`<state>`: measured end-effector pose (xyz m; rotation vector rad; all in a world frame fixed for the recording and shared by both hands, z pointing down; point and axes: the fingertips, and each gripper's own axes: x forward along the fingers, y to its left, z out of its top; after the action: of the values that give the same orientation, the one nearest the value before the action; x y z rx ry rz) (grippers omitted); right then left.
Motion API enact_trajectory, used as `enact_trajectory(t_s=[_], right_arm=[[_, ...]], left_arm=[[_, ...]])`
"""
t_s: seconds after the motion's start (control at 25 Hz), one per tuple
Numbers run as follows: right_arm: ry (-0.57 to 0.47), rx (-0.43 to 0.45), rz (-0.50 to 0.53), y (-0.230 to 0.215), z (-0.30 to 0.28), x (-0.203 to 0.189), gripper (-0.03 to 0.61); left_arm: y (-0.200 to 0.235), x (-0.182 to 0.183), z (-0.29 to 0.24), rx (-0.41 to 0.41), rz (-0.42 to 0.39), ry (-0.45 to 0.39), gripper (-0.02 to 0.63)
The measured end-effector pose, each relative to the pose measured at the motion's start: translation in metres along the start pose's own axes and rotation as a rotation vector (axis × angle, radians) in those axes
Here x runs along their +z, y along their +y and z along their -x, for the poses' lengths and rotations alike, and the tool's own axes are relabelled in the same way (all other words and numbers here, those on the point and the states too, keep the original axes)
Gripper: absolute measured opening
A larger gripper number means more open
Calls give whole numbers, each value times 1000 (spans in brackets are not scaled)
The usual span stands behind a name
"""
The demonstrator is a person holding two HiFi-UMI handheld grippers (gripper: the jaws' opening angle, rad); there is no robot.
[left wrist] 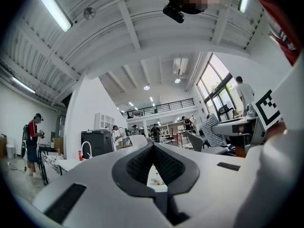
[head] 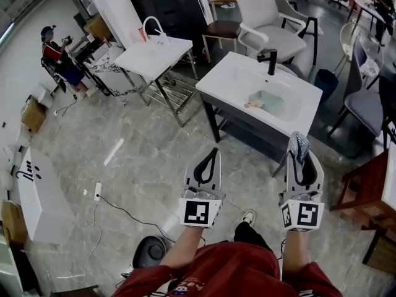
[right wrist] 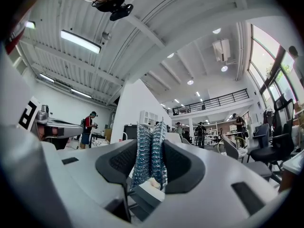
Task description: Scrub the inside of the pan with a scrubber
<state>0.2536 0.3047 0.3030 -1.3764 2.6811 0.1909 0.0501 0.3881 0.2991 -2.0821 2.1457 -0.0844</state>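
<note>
Holding a blue-silver wire-mesh scrubber (right wrist: 150,151) pinched upright between the right gripper's (head: 301,155) jaws.
Left gripper (head: 214,153) closed, tips touching, empty; white rectangular washbasin counter (head: 229,79) stands farther off.

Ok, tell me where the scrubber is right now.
The scrubber is clamped between the jaws of the right gripper, at the head view's lower right, in front of the white sink.
</note>
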Motion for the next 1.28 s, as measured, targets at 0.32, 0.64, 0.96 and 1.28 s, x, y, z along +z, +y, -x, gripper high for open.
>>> enact_trajectory(t_s=[0.32,0.64,0.96,1.28], right_arm=[[-5,-43,-16,-53,-55,-9,173],[4,-52,-20,-96,-91,-24,173],[29,-49,0,-102,-125,-41,175],[38,-98,5,-98,-185,-60,173]], left_arm=[[-3,7,-78,-22,-12,-20,11],[-23,5,-141,-42,-34,-22,11],[-13,-10,-177,-61,15,-21,11],[22,-28,-242,-122,29,-32,11]])
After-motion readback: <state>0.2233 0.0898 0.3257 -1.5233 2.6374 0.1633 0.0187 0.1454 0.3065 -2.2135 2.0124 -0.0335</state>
